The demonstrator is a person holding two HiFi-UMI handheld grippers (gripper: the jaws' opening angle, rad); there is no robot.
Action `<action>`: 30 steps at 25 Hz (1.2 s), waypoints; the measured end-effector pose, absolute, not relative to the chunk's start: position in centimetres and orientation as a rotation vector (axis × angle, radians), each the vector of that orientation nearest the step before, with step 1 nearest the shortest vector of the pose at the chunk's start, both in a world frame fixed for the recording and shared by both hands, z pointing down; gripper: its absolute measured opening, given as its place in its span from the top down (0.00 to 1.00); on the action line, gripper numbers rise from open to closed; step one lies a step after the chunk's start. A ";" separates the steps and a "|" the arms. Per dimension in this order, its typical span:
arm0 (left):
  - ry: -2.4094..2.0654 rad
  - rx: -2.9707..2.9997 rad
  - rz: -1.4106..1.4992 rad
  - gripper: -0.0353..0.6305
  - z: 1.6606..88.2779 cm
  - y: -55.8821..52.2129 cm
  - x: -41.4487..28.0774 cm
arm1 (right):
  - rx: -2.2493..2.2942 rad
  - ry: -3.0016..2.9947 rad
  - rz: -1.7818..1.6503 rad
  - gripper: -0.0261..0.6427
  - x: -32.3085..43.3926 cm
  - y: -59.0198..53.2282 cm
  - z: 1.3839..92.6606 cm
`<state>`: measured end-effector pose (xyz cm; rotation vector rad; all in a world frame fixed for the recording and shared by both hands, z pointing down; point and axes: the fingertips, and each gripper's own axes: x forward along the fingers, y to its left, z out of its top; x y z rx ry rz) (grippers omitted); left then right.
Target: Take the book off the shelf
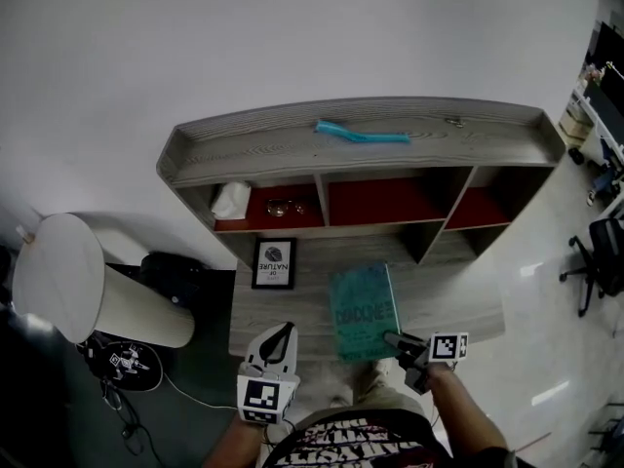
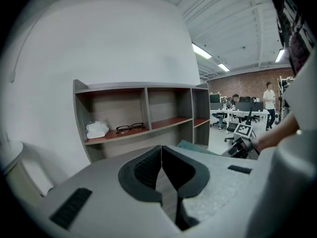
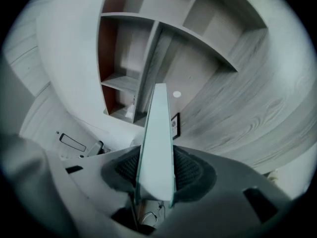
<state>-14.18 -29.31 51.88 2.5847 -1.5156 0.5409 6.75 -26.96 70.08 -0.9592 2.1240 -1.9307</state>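
Observation:
A teal book (image 1: 364,312) lies cover-up over the wide lower ledge of the grey shelf unit (image 1: 390,149). My right gripper (image 1: 395,340) is shut on its near right corner. In the right gripper view the book's pale edge (image 3: 157,133) runs straight out between the pads of that gripper (image 3: 156,157) toward the shelf compartments (image 3: 148,58). I cannot tell whether the book rests on the ledge. My left gripper (image 1: 283,331) hovers at the ledge's front left, shut with nothing in it (image 2: 161,150). From its view I see the book (image 2: 195,148) and the right gripper (image 2: 240,145) at the right.
On the shelf's top lies a teal tool (image 1: 361,134). The left red compartment holds a white cloth (image 1: 231,201) and glasses (image 1: 284,205). A framed picture (image 1: 274,262) leans below. A white round table (image 1: 58,276) stands left, an office chair (image 1: 597,256) far right.

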 end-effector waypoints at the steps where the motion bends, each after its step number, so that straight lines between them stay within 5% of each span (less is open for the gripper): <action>1: -1.509 2.584 0.543 0.94 52.0 -29.2 -14.1 | -0.951 2.118 -1.954 0.70 6.6 -26.8 71.3; 16: -1.497 2.564 0.602 0.94 53.3 -28.9 -13.7 | -1.223 2.001 -1.992 0.69 10.0 -28.7 85.6; 23: -1.532 2.546 0.572 0.94 53.0 -29.1 -14.5 | -1.692 2.342 -1.872 0.49 12.2 -28.5 88.5; 30: -1.557 2.571 0.471 0.94 51.4 -28.8 -14.6 | -1.837 2.895 -1.354 0.45 12.7 -28.3 82.1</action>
